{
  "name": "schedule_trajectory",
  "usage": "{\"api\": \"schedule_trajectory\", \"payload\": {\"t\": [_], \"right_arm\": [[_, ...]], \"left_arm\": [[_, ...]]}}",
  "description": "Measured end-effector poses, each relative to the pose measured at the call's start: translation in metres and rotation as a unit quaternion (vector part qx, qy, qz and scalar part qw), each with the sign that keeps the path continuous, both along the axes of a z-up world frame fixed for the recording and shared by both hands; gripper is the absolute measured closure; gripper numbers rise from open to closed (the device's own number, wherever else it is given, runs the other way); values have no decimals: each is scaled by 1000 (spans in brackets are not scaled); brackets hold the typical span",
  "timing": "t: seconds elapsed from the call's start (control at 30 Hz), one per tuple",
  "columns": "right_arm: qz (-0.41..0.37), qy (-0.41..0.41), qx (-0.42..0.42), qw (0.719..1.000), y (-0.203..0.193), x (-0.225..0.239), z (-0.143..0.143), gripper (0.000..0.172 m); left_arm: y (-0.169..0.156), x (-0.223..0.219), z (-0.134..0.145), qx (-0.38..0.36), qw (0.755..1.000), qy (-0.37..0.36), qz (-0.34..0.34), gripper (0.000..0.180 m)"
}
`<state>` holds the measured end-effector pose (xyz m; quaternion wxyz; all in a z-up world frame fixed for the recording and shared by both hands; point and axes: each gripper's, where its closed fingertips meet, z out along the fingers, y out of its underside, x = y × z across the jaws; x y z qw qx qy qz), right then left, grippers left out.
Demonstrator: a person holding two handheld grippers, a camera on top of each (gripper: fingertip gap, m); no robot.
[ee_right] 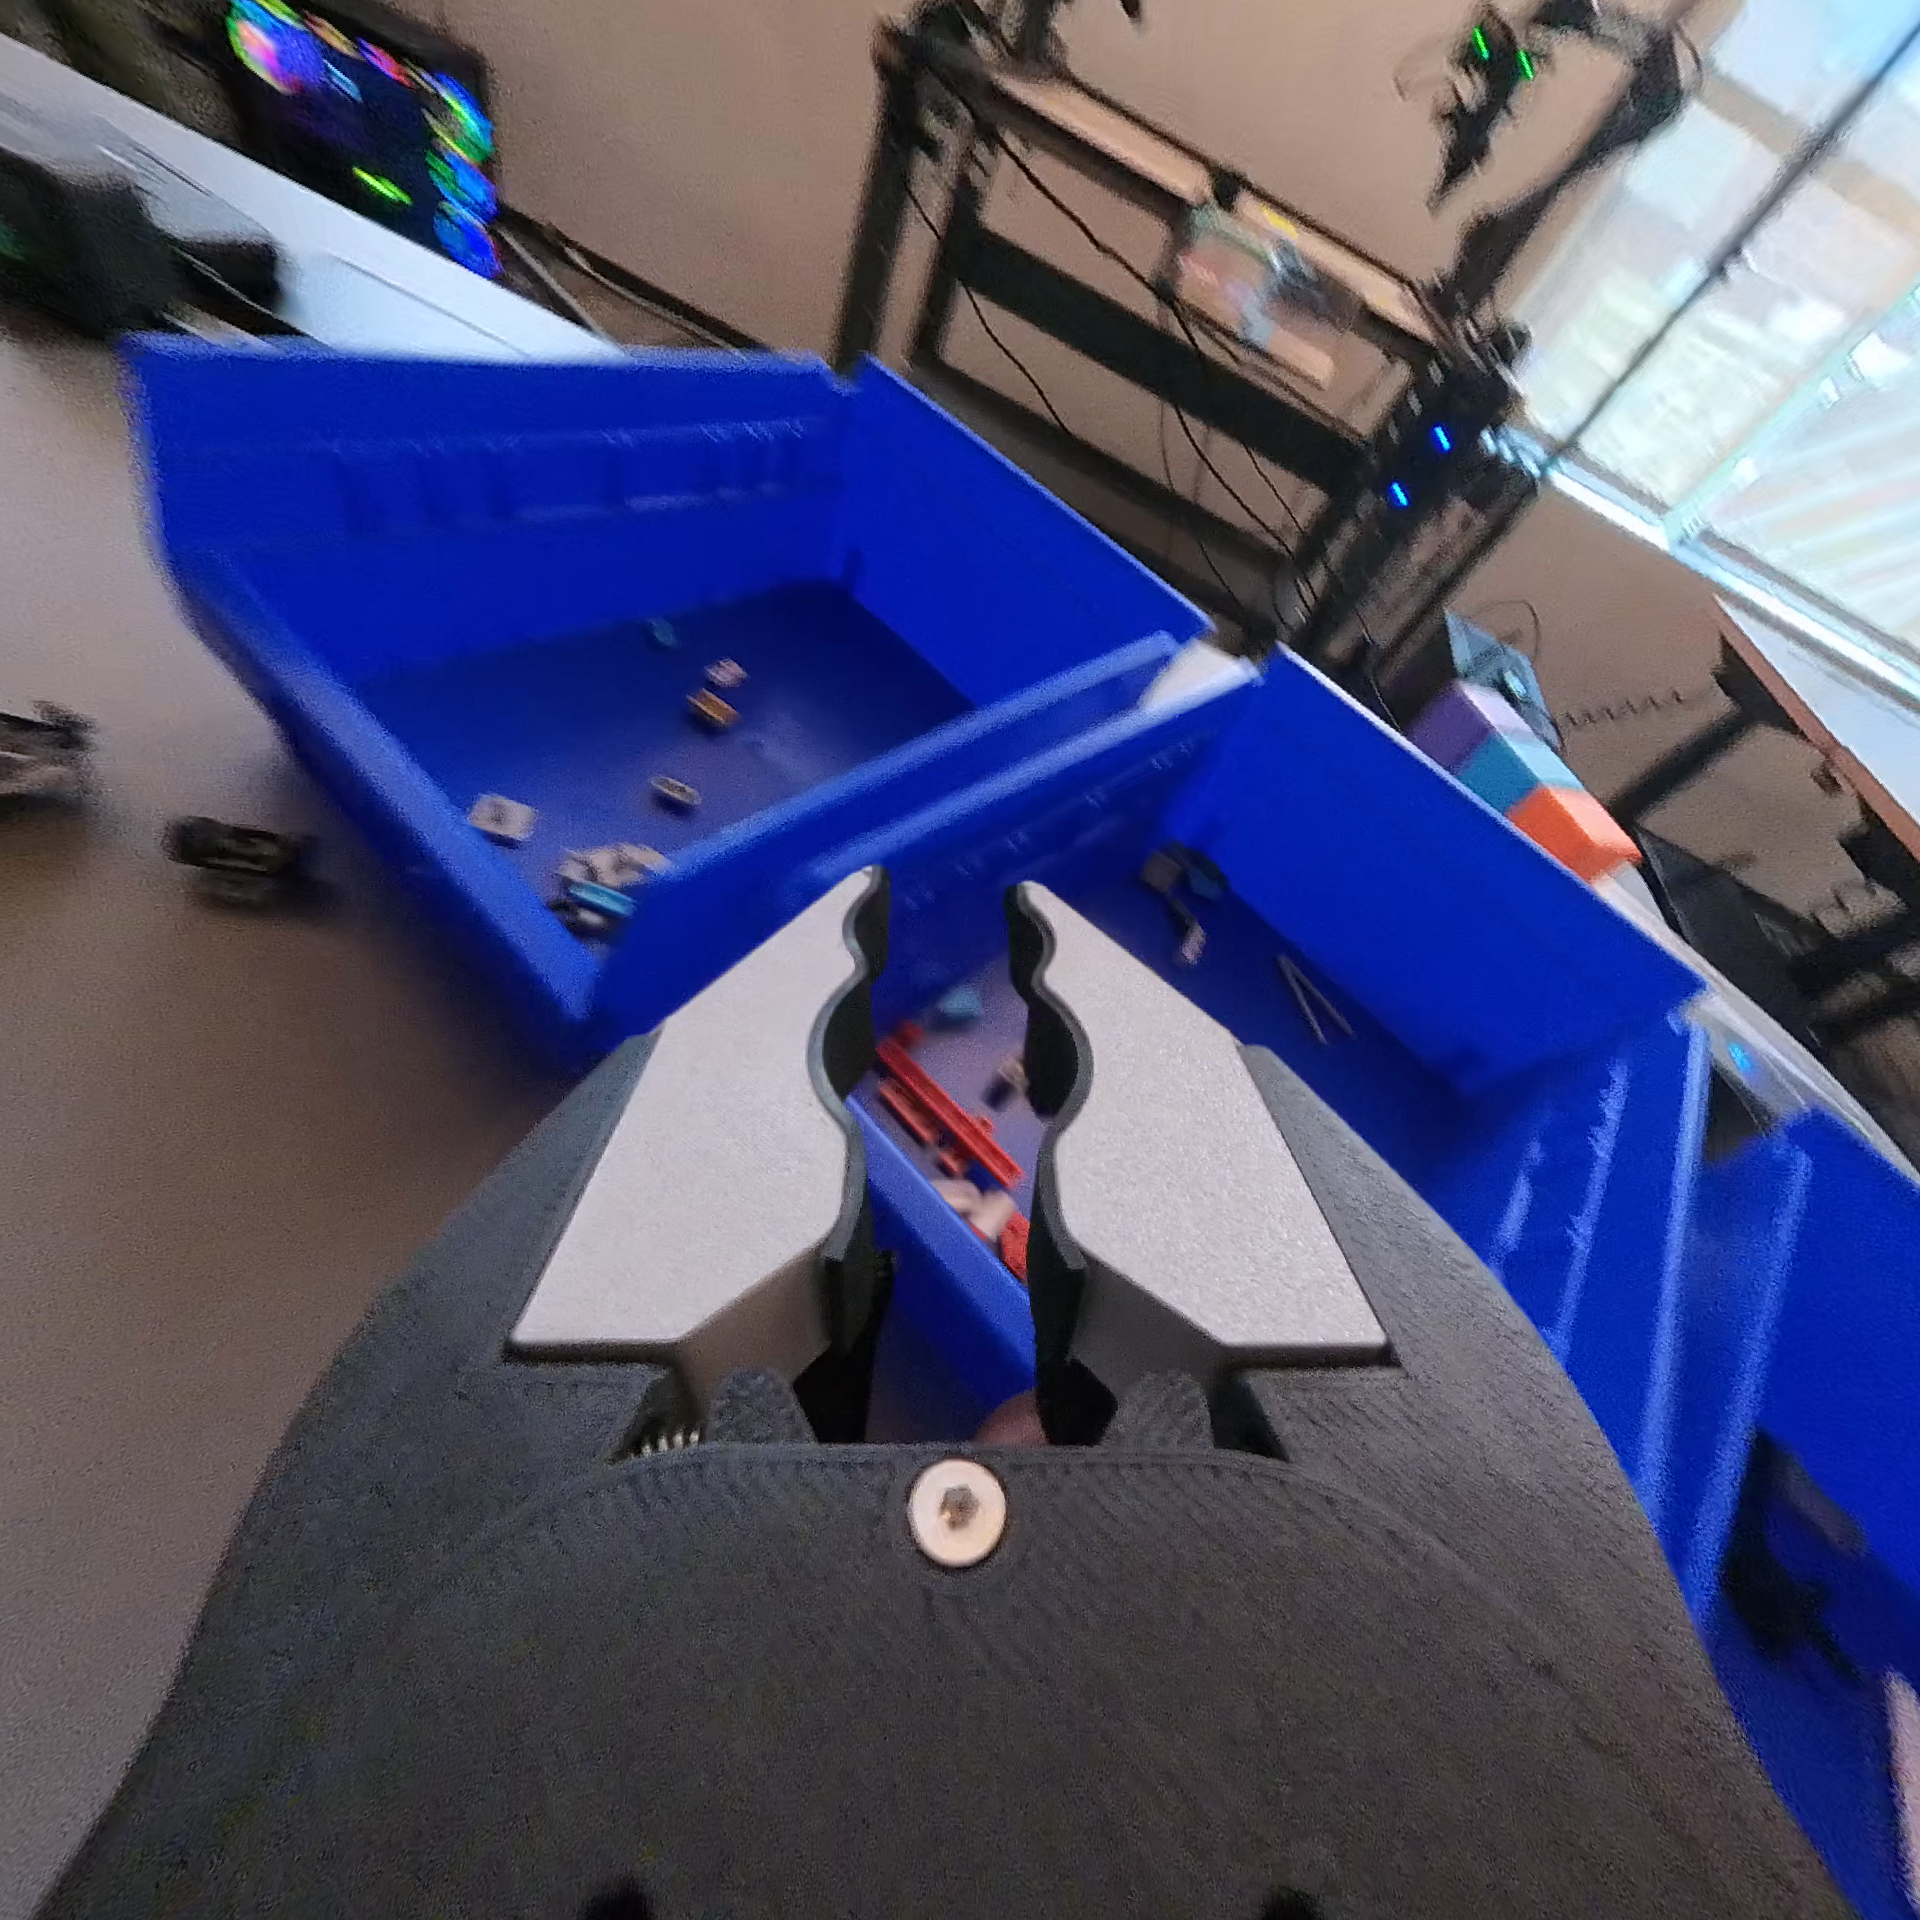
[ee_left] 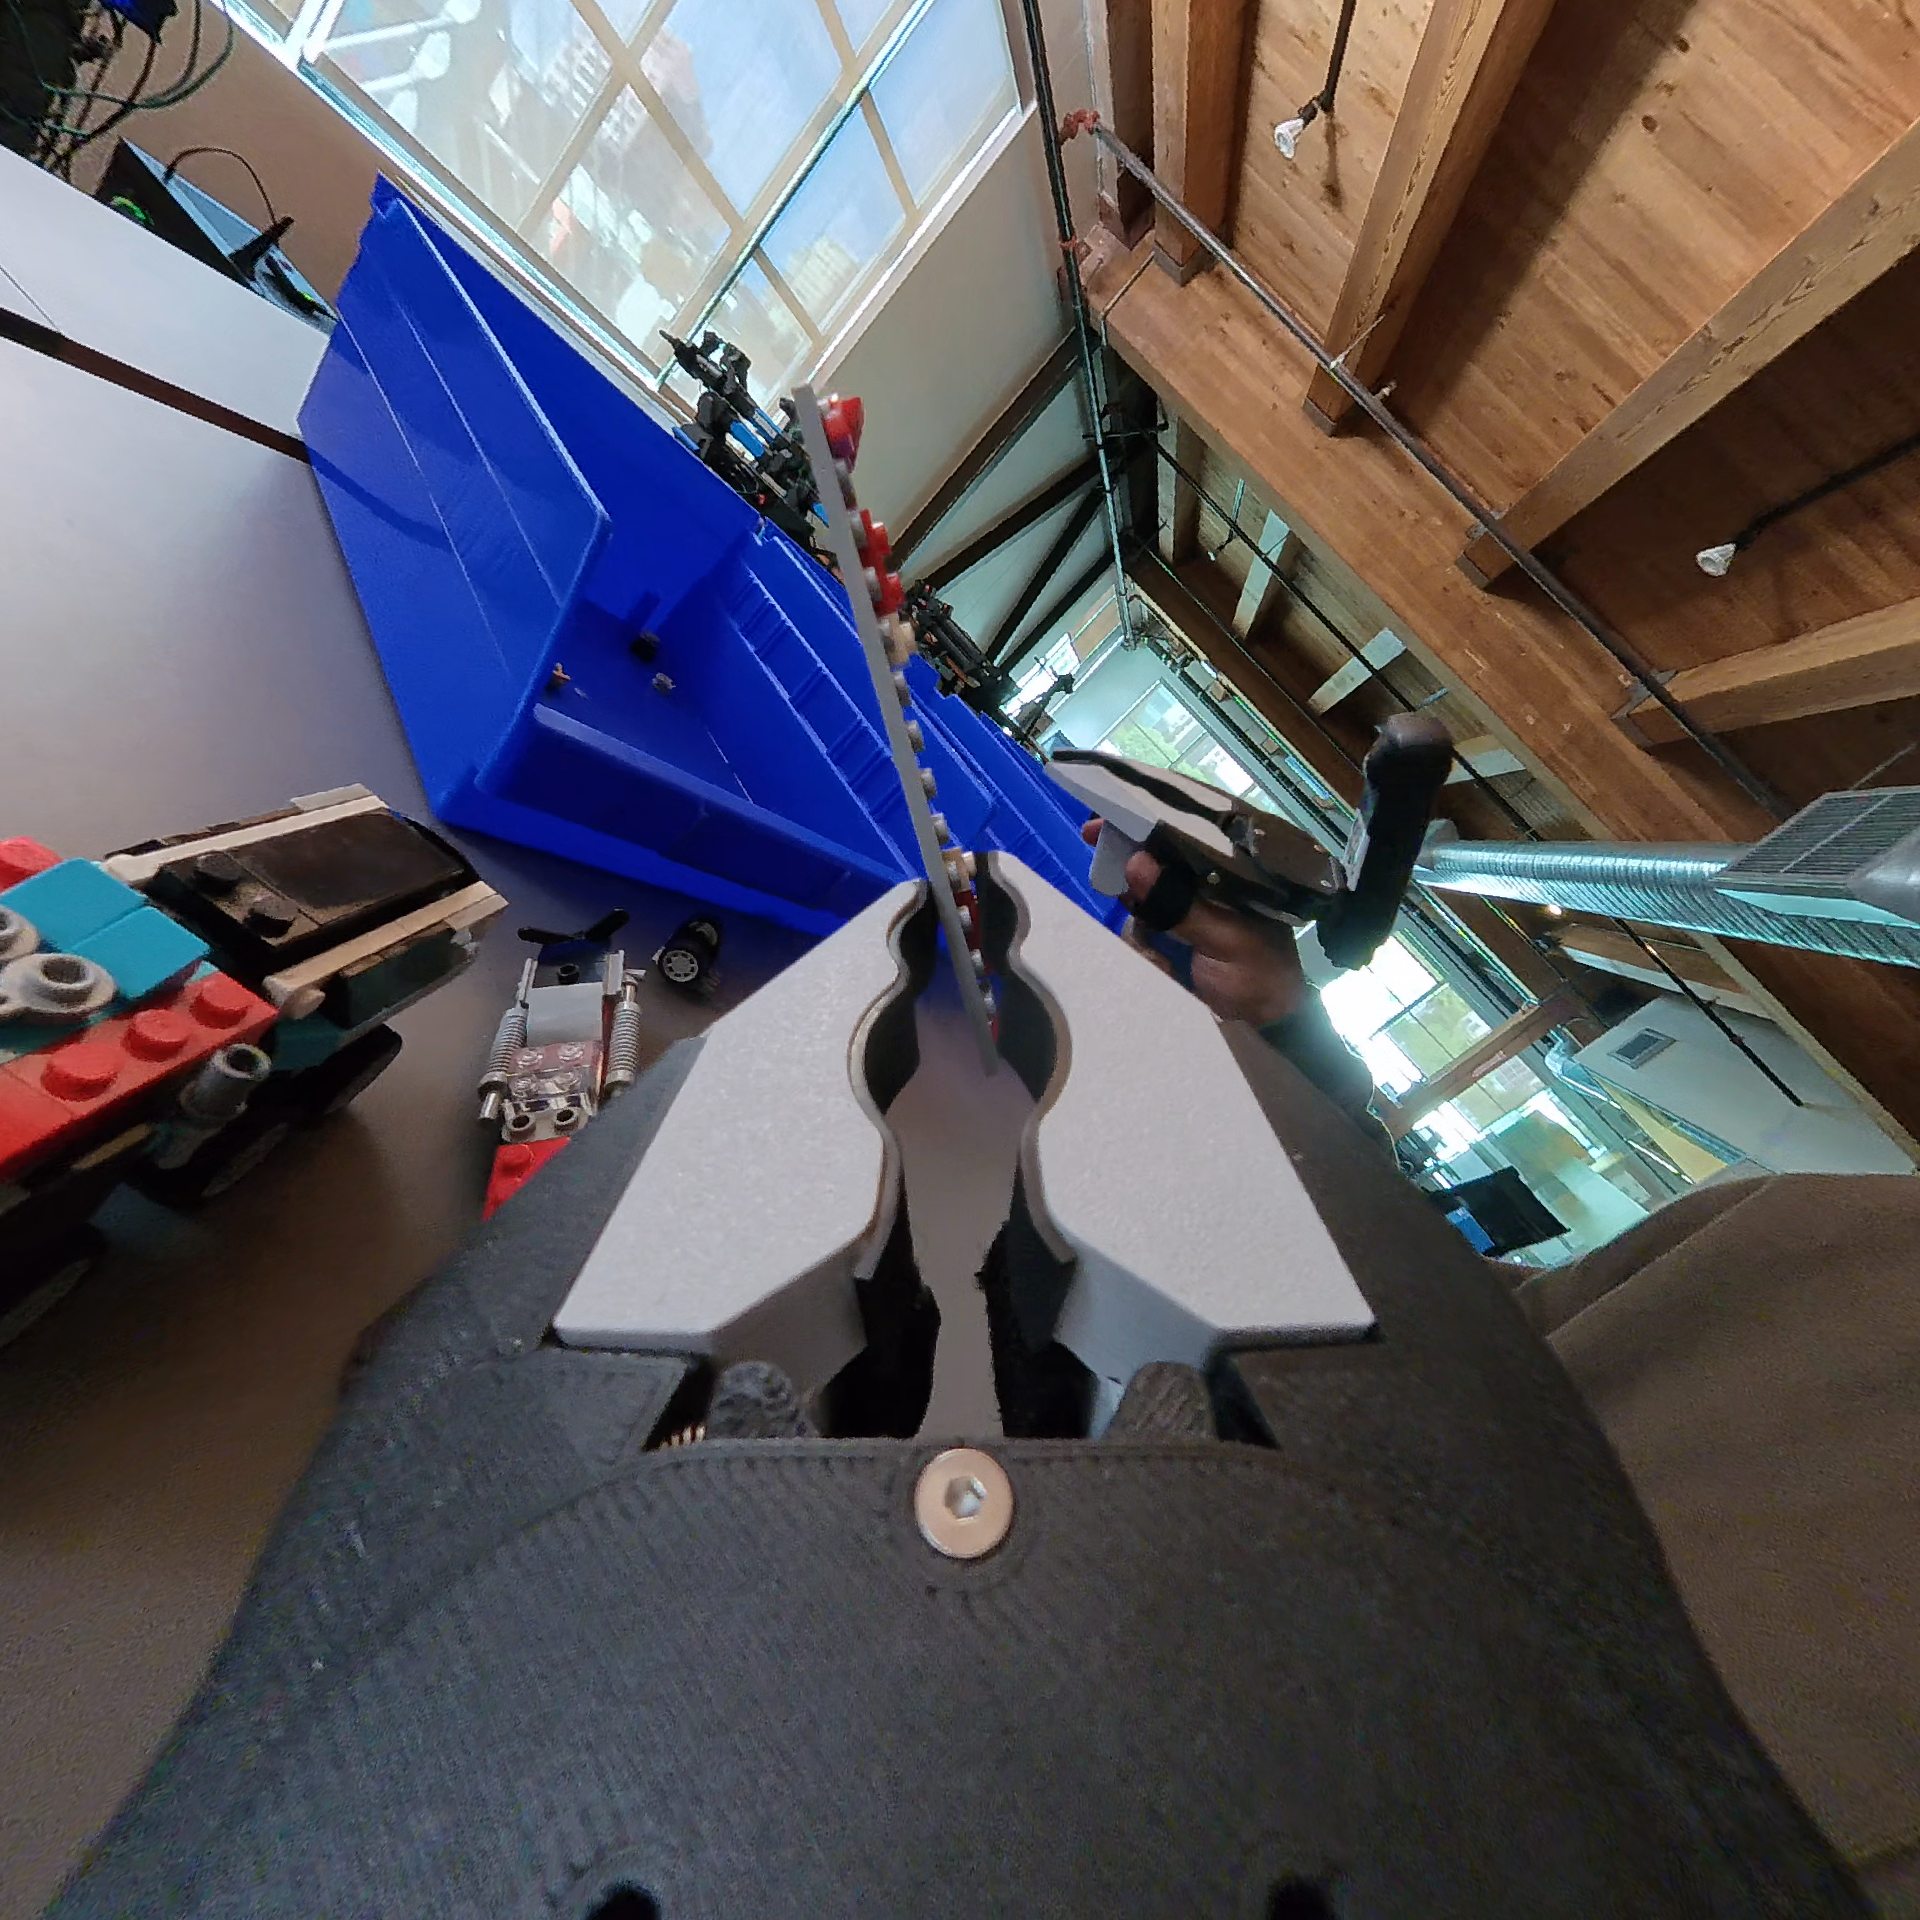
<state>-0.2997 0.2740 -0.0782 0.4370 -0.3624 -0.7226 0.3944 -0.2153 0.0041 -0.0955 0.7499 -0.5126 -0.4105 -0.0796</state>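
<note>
My left gripper [ee_left: 956, 883] is shut on a thin grey studded plate [ee_left: 883, 644]. I see the plate edge-on, running up and away from the jaws. Small red and pale bricks [ee_left: 878, 540] sit on its right face. My right gripper [ee_right: 945, 894] is open and empty. It hovers over a blue bin [ee_right: 1403, 883] with red strips [ee_right: 945, 1112] and small parts on its floor. The right gripper also shows in the left wrist view [ee_left: 1081, 821], held in a hand to the right of the plate, with nothing between its fingers.
A second blue bin [ee_right: 416, 499] holding a few small parts stands to the left, and the bins also show in the left wrist view [ee_left: 468, 499]. On the table lie a red, teal and black brick vehicle [ee_left: 156, 966], a small spring assembly [ee_left: 561, 1039] and a loose wheel [ee_left: 686, 951].
</note>
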Motion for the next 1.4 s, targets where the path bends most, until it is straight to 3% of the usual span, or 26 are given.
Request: {"api": "schedule_trajectory", "payload": {"t": [0.13,0.3,0.47,0.6,0.83,1.0,1.13,1.3,1.4], "right_arm": [[131,30,-54,990,-76,25,22,150],[282,19,-112,953,-182,49,36,150],[371,-21,-153,916,-244,51,43,144],[418,-48,-154,894,-259,51,40,141],[447,-118,-251,851,-261,59,31,145],[475,-153,-336,799,-256,70,33,162],[490,-162,-380,768,-254,76,32,164],[503,-160,-395,752,-260,86,31,167],[508,-173,-398,744,-267,93,25,168]], "left_arm": [[7,3,-5,-20,1000,1,-14,170],[13,8,-7,-72,997,32,-15,170],[19,15,-1,-108,990,84,-28,170],[22,19,0,-91,991,84,-52,170],[28,27,4,-68,989,90,-94,170],[35,35,3,-61,984,91,-137,170],[39,42,3,-26,980,60,-186,170],[32,32,7,-16,985,60,-159,160],[30,32,11,-27,986,75,-147,164]]}}
